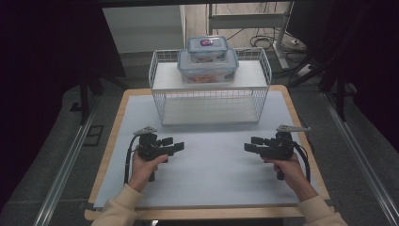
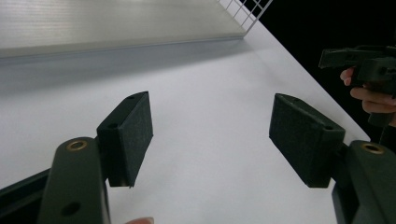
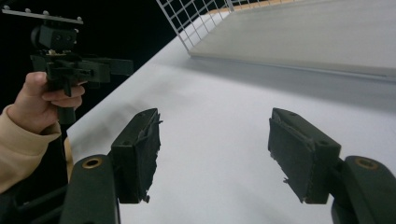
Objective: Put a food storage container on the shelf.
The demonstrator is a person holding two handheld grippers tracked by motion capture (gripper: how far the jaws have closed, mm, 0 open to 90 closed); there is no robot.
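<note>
Grippers sit low over the white mat [image 1: 211,160], one in each of our hands, pointing inward at each other across a bare stretch of it. Our left gripper [image 1: 179,147] has its jaws spread wide with nothing between them; in the left gripper view [image 2: 210,140] the two black pads stand well apart over plain white surface. Our right gripper [image 1: 248,147] is likewise parted, about as wide, and in the right gripper view [image 3: 215,154] we see only mat between the pads, whose foam facings look frayed at the edges. Neither gripper holds or touches anything. Our left hand [image 1: 143,167] and right hand [image 1: 289,168] wrap the grips from below, cream sleeves coming in from the near edge. Beyond the grippers, well apart from both, stands a white wire rack [image 1: 162,101] at the far middle of the table [image 1: 117,117]. On its upper shelf rests a large clear container [image 1: 207,70] with a blue-rimmed lid and something orange inside, and a small clear container [image 1: 207,47] sits stacked on top of it. The rack's lower level shows a pale board with nothing on it.
</note>
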